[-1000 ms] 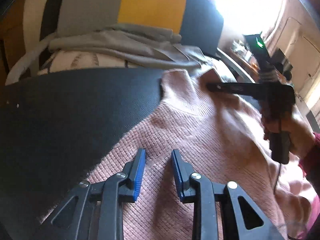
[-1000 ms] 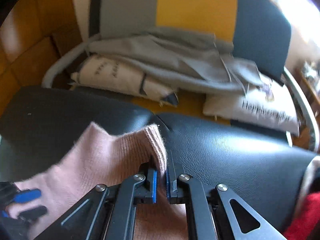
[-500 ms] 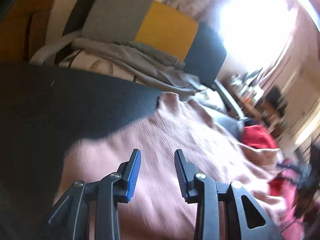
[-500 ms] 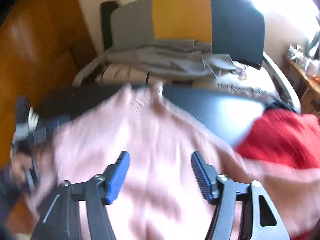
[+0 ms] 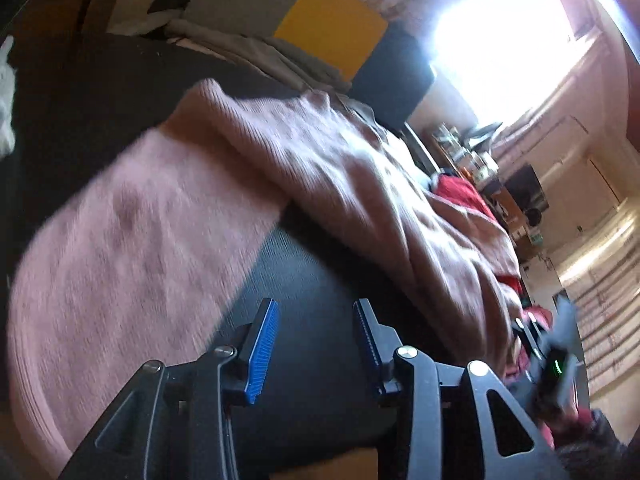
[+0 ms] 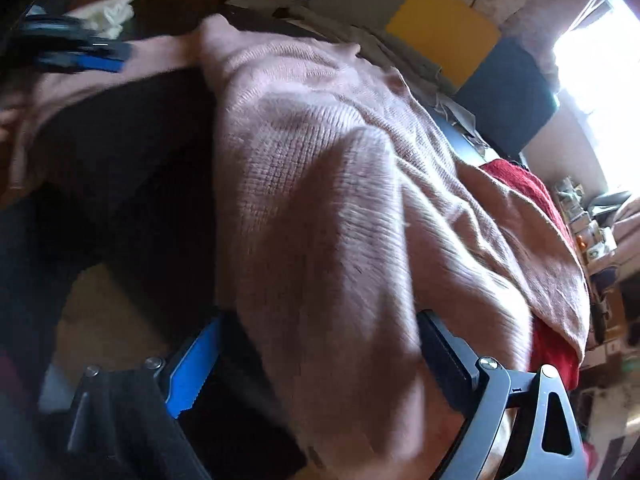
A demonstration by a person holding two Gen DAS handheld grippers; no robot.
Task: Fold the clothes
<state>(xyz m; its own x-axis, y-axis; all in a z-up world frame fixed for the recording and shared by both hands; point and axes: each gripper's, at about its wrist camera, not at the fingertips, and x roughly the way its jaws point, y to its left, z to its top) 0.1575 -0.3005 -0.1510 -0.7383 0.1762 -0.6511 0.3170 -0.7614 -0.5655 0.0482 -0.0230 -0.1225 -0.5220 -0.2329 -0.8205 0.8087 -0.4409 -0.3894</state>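
A pink knitted sweater (image 5: 328, 168) lies spread on a black leather seat (image 5: 312, 272); it fills the right wrist view (image 6: 328, 184). One sleeve (image 5: 120, 248) stretches toward the left. My left gripper (image 5: 316, 336) is open and empty over bare black leather beside the sleeve. My right gripper (image 6: 320, 352) is open wide, with the sweater's lower edge hanging between its jaws. The left gripper also shows in the right wrist view (image 6: 80, 54) at the far left, and the right gripper in the left wrist view (image 5: 552, 360) at the lower right.
A red garment (image 6: 520, 184) lies under the sweater's right side. Behind stand a grey, yellow and dark cushion (image 5: 332, 36) and grey clothes (image 5: 248, 48). A white cloth (image 6: 112, 12) lies far left. A cluttered shelf (image 5: 464, 152) and bright window are at the right.
Both grippers let go of the sweater's collar area and pulled back to its lower part. The right gripper opened wide. The sweater now lies flatter on the seat.
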